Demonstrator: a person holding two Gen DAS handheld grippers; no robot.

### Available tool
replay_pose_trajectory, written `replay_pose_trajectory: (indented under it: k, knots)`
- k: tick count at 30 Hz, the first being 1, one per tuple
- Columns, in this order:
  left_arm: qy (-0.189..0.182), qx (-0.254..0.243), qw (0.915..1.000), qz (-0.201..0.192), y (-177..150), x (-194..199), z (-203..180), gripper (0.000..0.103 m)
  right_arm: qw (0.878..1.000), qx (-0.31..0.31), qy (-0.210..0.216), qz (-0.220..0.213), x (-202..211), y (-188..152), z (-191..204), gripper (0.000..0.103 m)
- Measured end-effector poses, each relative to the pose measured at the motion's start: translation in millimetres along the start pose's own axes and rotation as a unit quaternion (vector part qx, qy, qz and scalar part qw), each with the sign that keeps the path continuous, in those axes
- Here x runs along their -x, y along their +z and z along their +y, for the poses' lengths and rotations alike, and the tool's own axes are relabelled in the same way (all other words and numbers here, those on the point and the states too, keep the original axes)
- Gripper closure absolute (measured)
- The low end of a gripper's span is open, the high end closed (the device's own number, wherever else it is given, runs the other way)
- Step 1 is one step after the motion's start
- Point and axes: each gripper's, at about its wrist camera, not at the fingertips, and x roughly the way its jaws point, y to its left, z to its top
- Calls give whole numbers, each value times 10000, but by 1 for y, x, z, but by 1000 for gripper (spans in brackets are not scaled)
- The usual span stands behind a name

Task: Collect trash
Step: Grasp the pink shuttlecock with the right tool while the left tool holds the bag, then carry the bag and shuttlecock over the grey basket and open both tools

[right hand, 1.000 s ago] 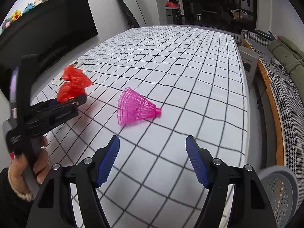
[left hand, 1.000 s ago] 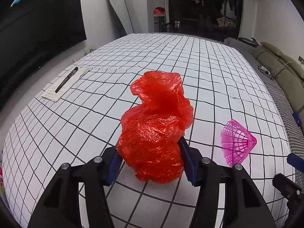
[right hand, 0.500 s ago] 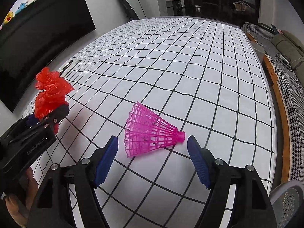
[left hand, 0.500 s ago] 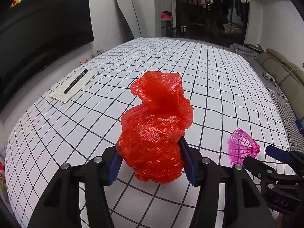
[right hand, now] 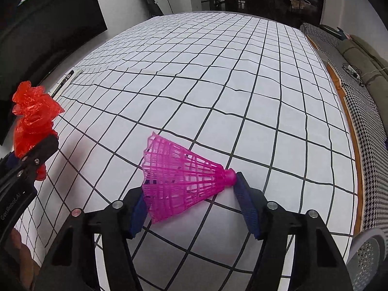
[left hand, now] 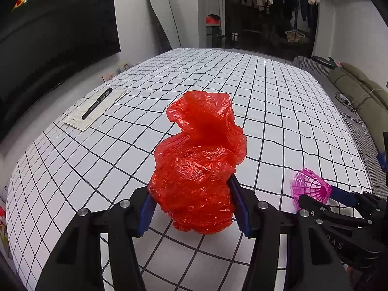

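shuttlecock [right hand: 179, 177] between closing right hand-held gripper [right hand: 191, 201] jaws; left hand-held gripper [left hand: 194, 208] clamps red bag [left hand: 196, 169], underside hidden.

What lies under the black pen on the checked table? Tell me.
The black pen lies on a white paper sheet with faint print, flat on the checked tablecloth. Whether anything sits beneath that paper cannot be seen; the sheet covers it.
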Motion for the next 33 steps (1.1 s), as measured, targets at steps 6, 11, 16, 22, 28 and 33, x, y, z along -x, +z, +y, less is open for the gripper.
replay_pose_trajectory:
  k: [6, 11, 16, 22, 28, 33]
  knots:
    - [-6, 4, 10000, -4, 0, 0, 0, 49, 9999, -61, 75, -77, 8, -3, -2, 43]
    - [-26, -34, 10000, -34, -1, 2, -2, 49, 9996, -181, 107, -207, 28, -10, -15, 43]
    - [-81, -80, 9999, 1, -4, 2, -6, 49, 9990, -316, 67, -324, 51, -28, -32, 43]
    - [-101, -151, 9997, -161, -7, 17, -14, 49, 9975, -542, -77, -452, 77, -56, -57, 43]
    - [-202, -359, 9989, -210, -13, 28, -32, 49, 9948, -863, -182, -514, 99, -90, -82, 43]
    - [-283, -421, 9985, -223, -16, 35, -48, 49, 9916, -1135, -224, -582, 117, -112, -102, 43]
